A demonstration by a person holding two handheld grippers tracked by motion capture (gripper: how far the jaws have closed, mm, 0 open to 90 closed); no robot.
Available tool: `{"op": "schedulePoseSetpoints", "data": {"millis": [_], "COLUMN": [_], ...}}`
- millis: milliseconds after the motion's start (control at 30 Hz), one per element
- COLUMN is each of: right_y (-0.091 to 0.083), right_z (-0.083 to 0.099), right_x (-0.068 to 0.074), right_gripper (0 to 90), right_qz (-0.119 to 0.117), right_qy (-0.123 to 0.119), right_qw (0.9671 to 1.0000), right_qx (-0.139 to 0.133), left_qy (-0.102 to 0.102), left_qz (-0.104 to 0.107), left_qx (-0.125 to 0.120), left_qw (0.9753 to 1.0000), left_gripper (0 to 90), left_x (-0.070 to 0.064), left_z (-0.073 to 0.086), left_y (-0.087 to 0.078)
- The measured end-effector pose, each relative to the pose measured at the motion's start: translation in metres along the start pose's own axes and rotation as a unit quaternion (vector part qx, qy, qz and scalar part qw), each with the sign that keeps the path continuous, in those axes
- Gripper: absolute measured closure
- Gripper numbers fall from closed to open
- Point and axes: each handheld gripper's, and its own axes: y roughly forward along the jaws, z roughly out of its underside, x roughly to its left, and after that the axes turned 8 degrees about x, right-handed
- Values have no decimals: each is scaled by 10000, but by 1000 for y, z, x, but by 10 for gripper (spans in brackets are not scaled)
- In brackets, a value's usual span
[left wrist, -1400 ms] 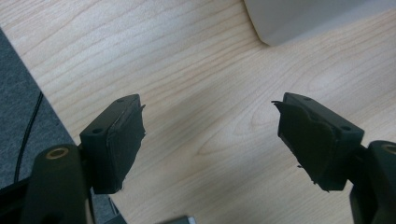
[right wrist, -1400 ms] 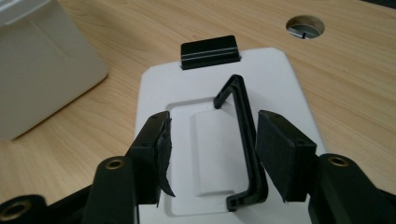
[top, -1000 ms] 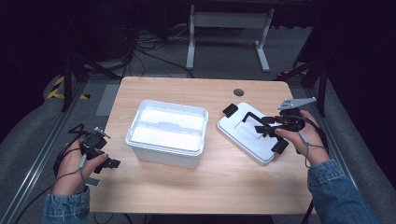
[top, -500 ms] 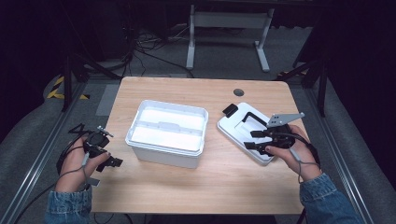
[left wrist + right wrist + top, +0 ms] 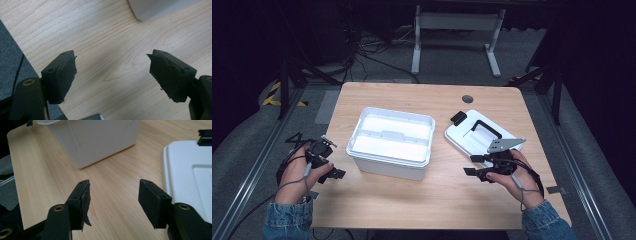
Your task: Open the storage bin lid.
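Both grippers gape empty: my right (image 5: 476, 165) has left the lid (image 5: 477, 134), now at its one o'clock.

The person's left hand (image 5: 297, 172) holds the black two-jaw left tool (image 5: 329, 167) low at the near left, its jaws spread wide apart with nothing between them. The right hand (image 5: 517, 175) grips the black right tool (image 5: 474, 166), topped by a grey three-cornered plate, pointing leftward; its jaws also stand wide apart and empty. Both forearms wear blue denim sleeves.
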Motion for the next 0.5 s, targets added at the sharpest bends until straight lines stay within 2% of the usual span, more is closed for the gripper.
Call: {"op": "schedulePoseSetpoints", "data": {"millis": [100, 167, 200, 233, 267, 367, 433, 500], "right_y": [4, 6, 9, 13, 15, 22, 28, 32], "right_z": [2, 5, 7, 8, 8, 12, 15, 18], "right_x": [0, 0, -1, -1, 0, 2, 3, 5], "right_gripper": [436, 443, 435, 435, 435, 434, 434, 434], "right_qz": [37, 2, -24, -32, 4, 104, 155, 211], "right_qy": [10, 119, 256, 266, 159, 124, 63, 30], "right_qw": [10000, 9995, 9988, 9993, 9998, 9999, 9998, 9996], "right_qx": [-37, -281, -413, -276, -143, -54, 78, 159], "left_qy": [-13, -36, -11, 11, 29, 40, 30, 90], "left_qz": [33, 40, 7, 7, 21, -7, 45, 34], "left_qx": [-13, -3, -1, -15, -8, -15, 3, 7], "left_qw": [10000, 10000, 10000, 10000, 10000, 10000, 10000, 10000], "left_gripper": [218, 218, 218, 217, 217, 217, 217, 217], "left_x": [0, 0, 0, -1, -1, 0, -1, -1], "left_z": [0, -1, -2, -2, -3, -4, -5, -6], "left_y": [0, 1, 1, 1, 1, 2, 3, 3]}}
